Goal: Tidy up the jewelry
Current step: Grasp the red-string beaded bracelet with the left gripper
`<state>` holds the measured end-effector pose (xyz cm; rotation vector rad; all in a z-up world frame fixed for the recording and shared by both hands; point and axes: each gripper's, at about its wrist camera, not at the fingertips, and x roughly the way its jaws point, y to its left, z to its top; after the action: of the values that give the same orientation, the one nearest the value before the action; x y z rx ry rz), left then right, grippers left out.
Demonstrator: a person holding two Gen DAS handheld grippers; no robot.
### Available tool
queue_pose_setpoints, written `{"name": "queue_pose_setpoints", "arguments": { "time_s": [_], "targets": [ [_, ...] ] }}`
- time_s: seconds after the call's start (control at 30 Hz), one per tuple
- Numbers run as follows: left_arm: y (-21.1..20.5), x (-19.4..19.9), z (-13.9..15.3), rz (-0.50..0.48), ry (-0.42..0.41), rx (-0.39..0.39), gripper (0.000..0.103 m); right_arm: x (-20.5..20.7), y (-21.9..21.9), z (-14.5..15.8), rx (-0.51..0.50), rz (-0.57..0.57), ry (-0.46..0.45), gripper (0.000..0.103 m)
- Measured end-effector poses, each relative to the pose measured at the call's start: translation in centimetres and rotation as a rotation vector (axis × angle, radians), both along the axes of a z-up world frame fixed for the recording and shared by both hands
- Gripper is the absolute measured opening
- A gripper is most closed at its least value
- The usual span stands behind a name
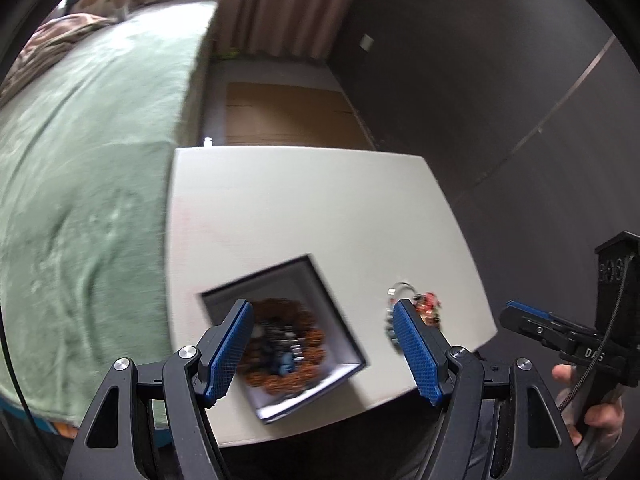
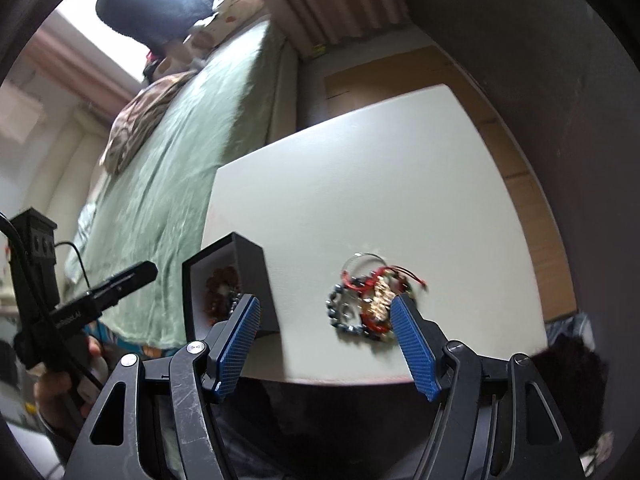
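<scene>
A black jewelry box (image 1: 342,320) with a white inside stands open on the white table (image 1: 304,208). A brown bead bracelet (image 1: 312,330) and a dark blue piece lie in it. My left gripper (image 1: 322,344) is open and empty above the box. A pile of loose jewelry (image 2: 370,300), with red, gold, dark bead and silver ring pieces, lies on the table (image 2: 360,180) right of the box (image 2: 250,272). It also shows in the left wrist view (image 1: 416,306). My right gripper (image 2: 325,338) is open and empty, close above the pile's near side.
A bed with a green blanket (image 1: 80,200) runs along the table's left side. A dark wall (image 1: 500,100) stands right of the table. Brown cardboard (image 1: 288,116) lies on the floor beyond it. The right gripper (image 1: 560,332) shows off the table's right edge.
</scene>
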<state>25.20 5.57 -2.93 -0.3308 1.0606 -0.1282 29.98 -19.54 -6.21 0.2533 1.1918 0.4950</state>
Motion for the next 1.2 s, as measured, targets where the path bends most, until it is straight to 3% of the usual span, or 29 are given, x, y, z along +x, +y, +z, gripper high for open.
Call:
{"name": "queue_pose_setpoints", "arguments": {
  "time_s": [0.1,0.23,0.47,0.8,1.0,1.1,1.17,1.2],
  "targets": [
    [-1.6,0.7,-0.4,-0.028,0.005,-0.003,0.073,0.0,-1.7,-0.6,0.012,-0.038,0.019,0.079],
    [-3.4,1.5,-0.9,-0.068,0.020,-0.035,0.073,-0.2,-3.7,-1.0,0.041,-0.084,0.018,0.080],
    [-7.4,3.4,-2.6,-0.147,0.065,-0.051,0.052,-0.6,-7.0,-1.8,0.084,-0.169,0.025,0.080],
    [-12.6,5.9,-5.7,-0.233,0.145,-0.012,0.034,-1.4,-10.6,-3.0,0.088,-0.247,0.057,0.080],
    [-14.3,7.0,-8.2,-0.224,0.209,0.017,0.029,-1.7,-11.3,-3.9,0.078,-0.262,0.092,0.080],
    [-15.0,7.2,-9.1,-0.233,0.227,0.007,0.022,-1.6,-11.2,-4.1,0.080,-0.260,0.101,0.080],
    [-15.2,7.2,-9.6,-0.236,0.231,0.025,0.005,-1.5,-10.9,-4.2,0.081,-0.257,0.109,0.080],
    [-15.1,7.3,-9.7,-0.226,0.231,0.026,0.003,-1.4,-10.8,-4.4,0.081,-0.254,0.113,0.080]
  ]
}}
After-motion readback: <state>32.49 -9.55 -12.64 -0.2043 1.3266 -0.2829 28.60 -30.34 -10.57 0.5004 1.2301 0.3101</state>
